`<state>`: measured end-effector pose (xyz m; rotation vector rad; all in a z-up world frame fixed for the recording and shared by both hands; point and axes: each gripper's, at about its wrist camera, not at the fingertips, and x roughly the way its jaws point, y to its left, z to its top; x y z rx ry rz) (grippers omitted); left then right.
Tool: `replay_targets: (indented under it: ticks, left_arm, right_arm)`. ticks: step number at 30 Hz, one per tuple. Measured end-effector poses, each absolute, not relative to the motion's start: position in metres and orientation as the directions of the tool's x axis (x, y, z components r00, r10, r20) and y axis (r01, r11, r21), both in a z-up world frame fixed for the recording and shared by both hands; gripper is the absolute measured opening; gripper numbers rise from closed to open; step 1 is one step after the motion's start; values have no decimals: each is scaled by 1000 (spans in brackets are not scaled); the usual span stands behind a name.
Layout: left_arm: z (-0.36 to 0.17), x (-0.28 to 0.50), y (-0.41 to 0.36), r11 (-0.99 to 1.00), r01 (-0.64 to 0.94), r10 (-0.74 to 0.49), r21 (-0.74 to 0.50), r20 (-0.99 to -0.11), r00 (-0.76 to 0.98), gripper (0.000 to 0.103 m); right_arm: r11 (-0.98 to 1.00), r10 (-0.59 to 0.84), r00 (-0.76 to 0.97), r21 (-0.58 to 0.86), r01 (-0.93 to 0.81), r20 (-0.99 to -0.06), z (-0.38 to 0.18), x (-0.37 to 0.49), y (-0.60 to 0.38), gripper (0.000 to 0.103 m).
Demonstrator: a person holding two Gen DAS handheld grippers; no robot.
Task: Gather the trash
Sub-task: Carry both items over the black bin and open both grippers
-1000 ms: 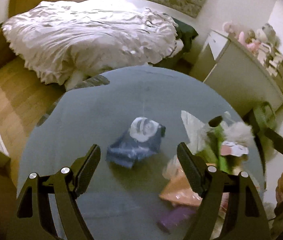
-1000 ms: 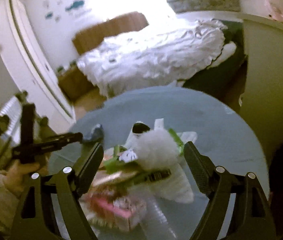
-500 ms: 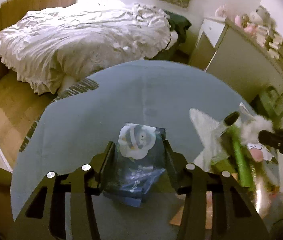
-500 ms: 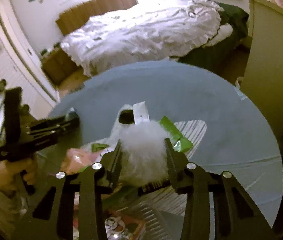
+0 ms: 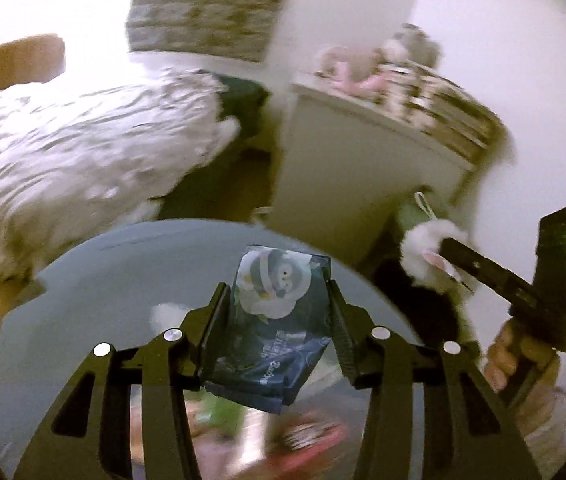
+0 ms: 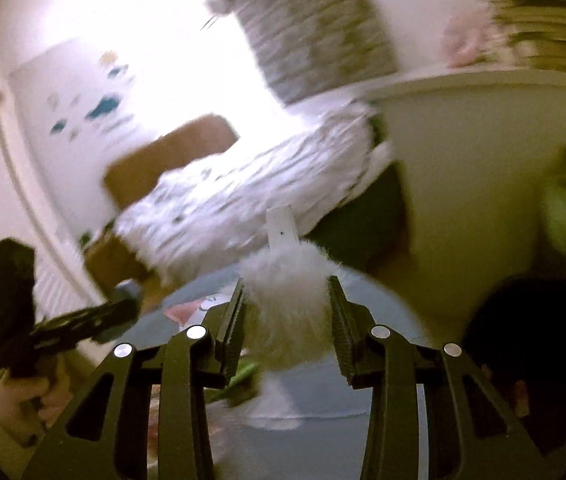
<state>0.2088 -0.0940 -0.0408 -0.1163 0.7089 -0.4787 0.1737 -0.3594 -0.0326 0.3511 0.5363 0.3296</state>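
Trash is split between the two grippers and the round grey table (image 5: 83, 280). The left gripper (image 5: 277, 316) is clamped on a dark blue wet-wipe packet (image 5: 275, 320) printed with a cartoon penguin, held clear above the tabletop with its lower end hanging loose below the jaws. The right gripper (image 6: 287, 312) is closed narrow on a white fluffy toy-like piece (image 6: 289, 312) with a white tag sticking up at 12 o'clock; in the left wrist view the same fluff (image 5: 431, 256) shows at 3 o'clock, off the table's edge and in front of the white dresser (image 5: 363, 152).

More litter (image 5: 307, 436), pink and green but too blurred to name, lies on the table at 6 o'clock under the left gripper.

Both views are smeared, so I judge both hands to be swinging fast, and that is the main risk. The packet is slick film gripped only across its middle; a quick turn could let it slide out downward and land back among the litter. The fluff compresses, so the jaws may be holding fur instead of body, and it could pull free mid-swing. A dark round shape (image 6: 535, 340) sits at 4 o'clock in the right wrist view, possibly a bin; I cannot tell. If so, releasing while moving could throw either piece past it.
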Motion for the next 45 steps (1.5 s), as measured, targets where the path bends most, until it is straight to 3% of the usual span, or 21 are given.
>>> replay_targets:
  ticks: [4, 12, 19, 33, 34, 36, 37, 39, 45]
  left_arm:
    - [-40, 218, -157, 837, 476, -533, -271, -601, 596, 47]
    - [-56, 234, -270, 732, 613, -636, -297, -620, 460, 47]
    - [-92, 253, -341, 681, 661, -648, -314, -679, 346, 47]
    - [-134, 265, -391, 676, 664, -620, -320, -734, 278, 50]
    - [-134, 265, -391, 678, 663, -617, -317, -735, 280, 51]
    - [-133, 264, -390, 684, 659, -613, -313, -736, 286, 73]
    - [-131, 263, -390, 687, 657, -614, -310, -732, 296, 78]
    - [-126, 261, -390, 686, 660, -619, -305, -721, 310, 80]
    - [-113, 250, -373, 691, 647, -628, -322, -710, 318, 80]
  right_arm:
    - [896, 256, 876, 441, -57, -408, -40, 159, -429, 39]
    - [857, 60, 887, 479, 189, -457, -84, 147, -539, 39]
    - [817, 15, 853, 498, 290, -521, -128, 156, -581, 39]
    - [806, -21, 793, 459, 374, -609, -157, 164, -595, 42]
    - [800, -21, 792, 465, 380, -611, -158, 164, -597, 43]
    - [790, -18, 793, 477, 385, -609, -159, 160, -598, 50]
    - [785, -19, 795, 483, 387, -607, -160, 160, -600, 55]
    - [781, -24, 796, 485, 393, -605, -162, 160, -601, 60]
    - [797, -21, 800, 473, 376, -600, -160, 160, -594, 60]
